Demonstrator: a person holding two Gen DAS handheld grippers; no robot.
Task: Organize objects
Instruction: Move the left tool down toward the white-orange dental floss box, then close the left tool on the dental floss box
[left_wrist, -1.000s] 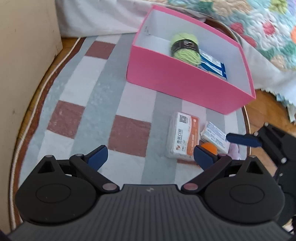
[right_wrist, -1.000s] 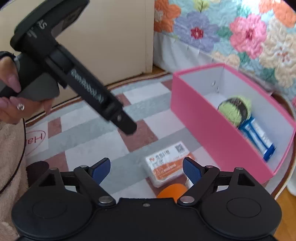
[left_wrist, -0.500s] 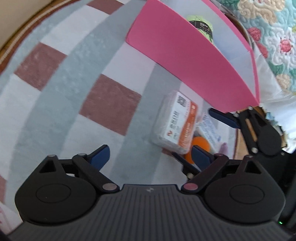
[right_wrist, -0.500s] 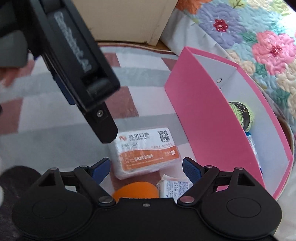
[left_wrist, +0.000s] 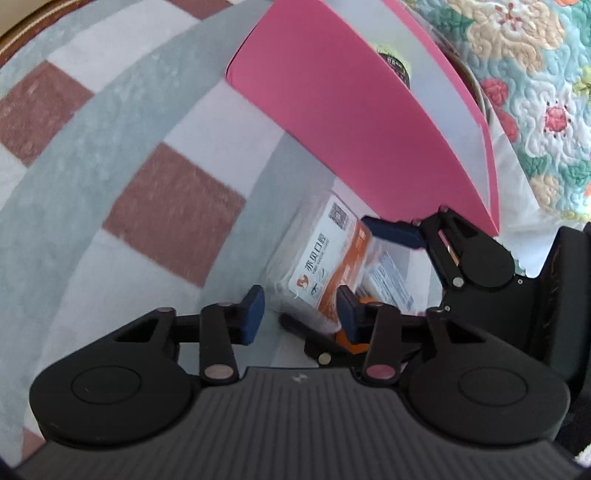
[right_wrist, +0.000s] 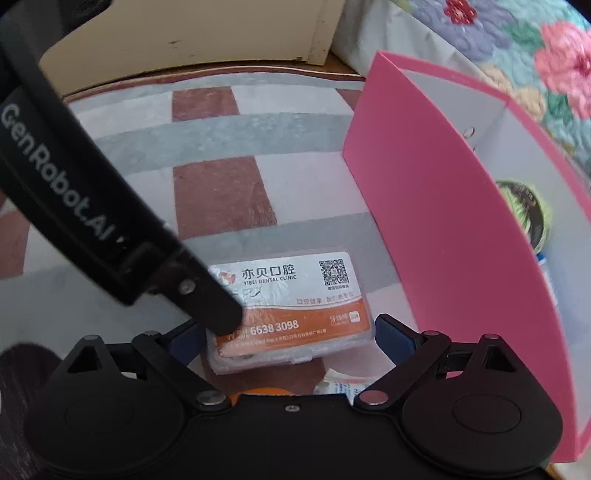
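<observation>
Stowed: green yarn (right_wrist: 524, 218) in pink box (right_wrist: 424, 206). Unpacked at six o'clock: dental floss case (right_wrist: 291, 314), straddled by wide right gripper (right_wrist: 291, 338); left gripper (left_wrist: 301, 314) narrowed, empty.

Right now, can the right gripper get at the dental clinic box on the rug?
Probably yes. The right gripper is open with the dental clinic box lying between its fingers. The left gripper crowds the box's left end, which may get in the way.

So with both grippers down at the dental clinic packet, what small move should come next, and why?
Probably close the right gripper: its open fingers straddle the clear orange-and-white dental clinic packet on the checked rug, beside the pink cardboard box. The left gripper is open.
</observation>
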